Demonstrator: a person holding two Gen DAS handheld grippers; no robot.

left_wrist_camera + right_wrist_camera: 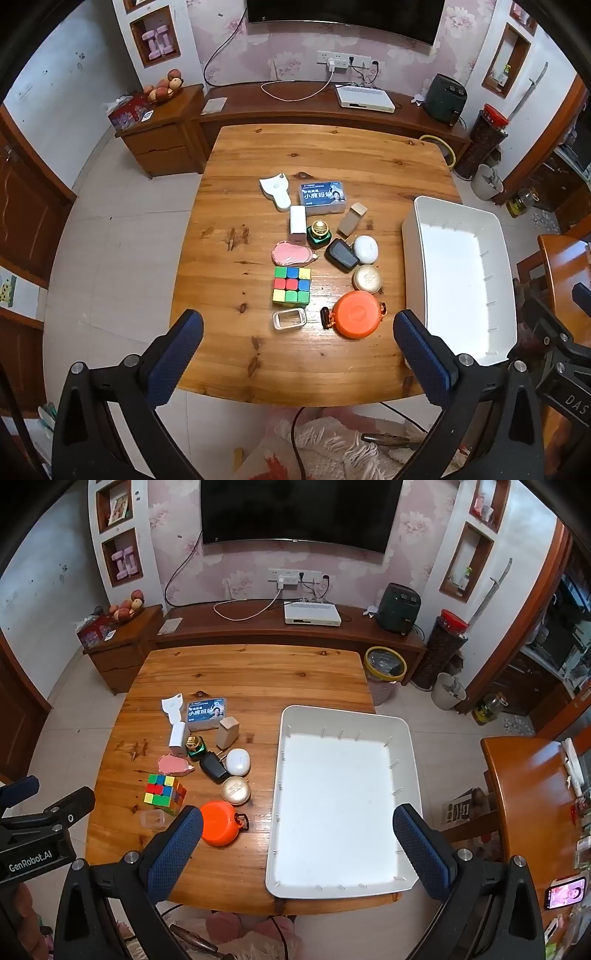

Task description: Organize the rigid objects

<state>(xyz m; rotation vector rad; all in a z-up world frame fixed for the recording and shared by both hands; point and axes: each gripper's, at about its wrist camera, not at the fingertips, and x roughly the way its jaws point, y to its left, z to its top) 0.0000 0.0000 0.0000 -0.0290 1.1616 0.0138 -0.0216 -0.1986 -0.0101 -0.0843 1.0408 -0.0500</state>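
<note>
Both tools, left (298, 350) and right (297, 843), gape released; ahead, an orange round case (357, 319) and a white tray (404, 725) on the tabletop (332, 155).

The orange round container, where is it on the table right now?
In both views the orange round container sits near the table's front edge, between the Rubik's cube on its left and the empty white bin on its right, just below the gold compact.

Pink floral wallpaper (236, 576) straight ahead with a big dark TV (299, 509) over a long wooden console (258, 627). Pale floor tiles (66, 738) all around, wall niches (122, 557) both sides.
</note>
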